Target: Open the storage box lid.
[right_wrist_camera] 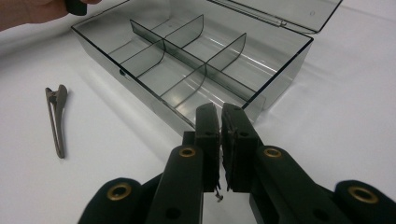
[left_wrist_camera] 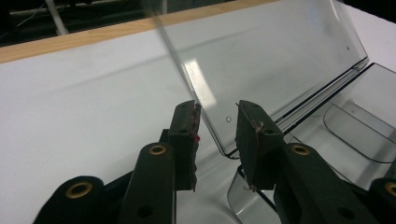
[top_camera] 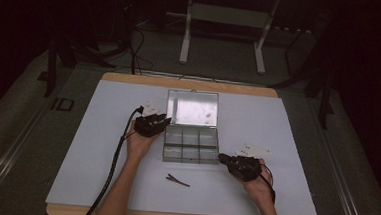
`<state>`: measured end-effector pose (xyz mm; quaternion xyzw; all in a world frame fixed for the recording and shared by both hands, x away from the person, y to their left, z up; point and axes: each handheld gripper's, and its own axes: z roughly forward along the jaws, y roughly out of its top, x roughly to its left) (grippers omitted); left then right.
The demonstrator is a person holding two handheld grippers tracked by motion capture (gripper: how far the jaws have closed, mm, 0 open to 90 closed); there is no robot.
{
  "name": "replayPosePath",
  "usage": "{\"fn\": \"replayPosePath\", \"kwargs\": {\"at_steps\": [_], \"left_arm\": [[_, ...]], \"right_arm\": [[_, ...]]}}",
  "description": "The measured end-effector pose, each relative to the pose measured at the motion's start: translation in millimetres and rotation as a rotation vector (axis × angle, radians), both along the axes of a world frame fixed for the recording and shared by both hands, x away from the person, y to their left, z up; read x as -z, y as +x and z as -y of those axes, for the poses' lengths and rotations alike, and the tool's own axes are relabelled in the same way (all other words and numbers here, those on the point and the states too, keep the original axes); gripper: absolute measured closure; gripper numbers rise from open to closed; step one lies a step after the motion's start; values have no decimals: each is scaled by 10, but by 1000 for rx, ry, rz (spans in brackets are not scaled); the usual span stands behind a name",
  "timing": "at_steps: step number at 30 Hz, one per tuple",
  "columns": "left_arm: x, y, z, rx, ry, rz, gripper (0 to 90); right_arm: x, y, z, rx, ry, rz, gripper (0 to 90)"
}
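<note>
White table (top_camera: 99, 182): full extent is given in the high view. Clear compartment box (right_wrist_camera: 187, 70): placed mid-table, lid (left_wrist_camera: 261, 60) raised. Left gripper (left_wrist_camera: 217, 126): jaws parted, lid's corner edge between, untouched. Right gripper (right_wrist_camera: 219, 126): nearly closed, empty, at the box's corner. Hair clip (right_wrist_camera: 56, 119): laid near the box's front.

Little can be read here. In the high view, at about nine o'clock from the table (top_camera: 101, 147), the dark floor strip just off the table's far left corner carries a pale marking (top_camera: 62, 104) that looks like the letters "ID", too dim to be sure. The clear plastic box (top_camera: 190, 146), its open lid (left_wrist_camera: 261, 60) and the hair clip (right_wrist_camera: 56, 119) bear no legible print, label or brand, nor do the grippers.
</note>
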<state>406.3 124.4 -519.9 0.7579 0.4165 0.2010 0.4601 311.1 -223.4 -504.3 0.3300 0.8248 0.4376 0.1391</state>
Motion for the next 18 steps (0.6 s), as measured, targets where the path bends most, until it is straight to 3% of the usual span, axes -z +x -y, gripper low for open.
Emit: {"fn": "replayPosePath", "kwargs": {"at_steps": [7, 11, 15, 18], "left_arm": [[17, -19, 24, -18, 16, 21, 650], [-1, -54, 36, -34, 47, 41, 629], [-27, -85, 4, -47, 4, 44, 615], [-39, -102, -21, -63, 6, 45, 616]], "right_arm": [[5, -3, 4, 3, -3, 0, 855], [34, 2, 8, 16, -24, -3, 854], [24, 2, 22, 16, -17, -3, 853], [14, -7, 30, 20, -15, -1, 852]]}}
